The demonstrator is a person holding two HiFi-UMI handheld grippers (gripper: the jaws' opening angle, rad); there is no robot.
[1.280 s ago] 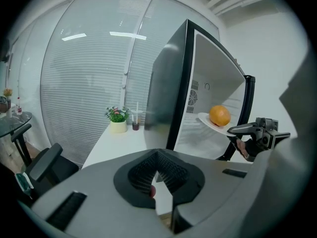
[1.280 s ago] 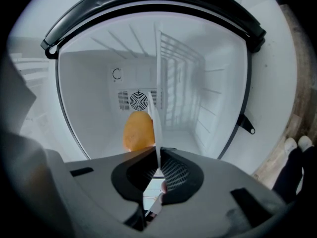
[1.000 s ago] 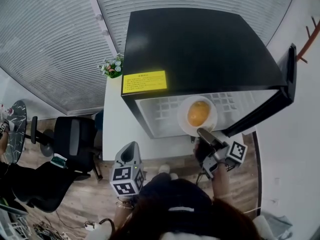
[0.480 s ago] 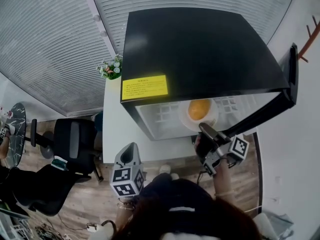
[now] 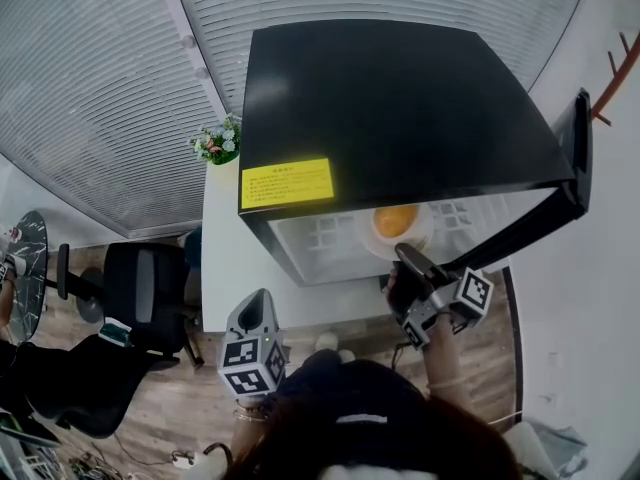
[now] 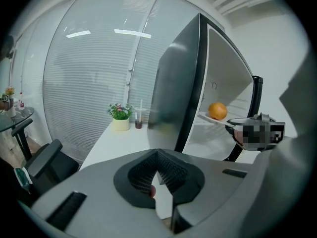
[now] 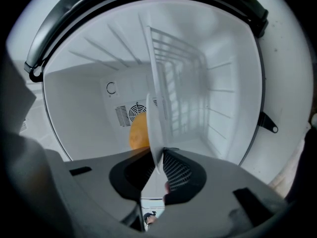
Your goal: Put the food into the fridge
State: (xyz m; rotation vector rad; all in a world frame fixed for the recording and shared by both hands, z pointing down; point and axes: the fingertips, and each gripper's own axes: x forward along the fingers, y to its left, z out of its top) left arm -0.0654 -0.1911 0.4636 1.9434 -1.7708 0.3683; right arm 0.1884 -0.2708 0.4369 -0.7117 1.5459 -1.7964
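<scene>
An orange lies on a white plate on the wire shelf inside the open black fridge. My right gripper reaches into the fridge at the plate's near rim. In the right gripper view the plate stands edge-on between the jaws of the right gripper, which are opening, and a gap shows on the orange's side. My left gripper hangs low in front of the white counter. Nothing sits between the jaws of the left gripper, which are shut.
The fridge door swings open to the right. A yellow label sits on the fridge top's front edge. A flower pot stands on the white counter left of the fridge. A black chair is on the floor at left.
The plate with the orange has gone deeper into the fridge onto the shelf. My right gripper followed it in and its jaws have parted. The left gripper barely moved.
</scene>
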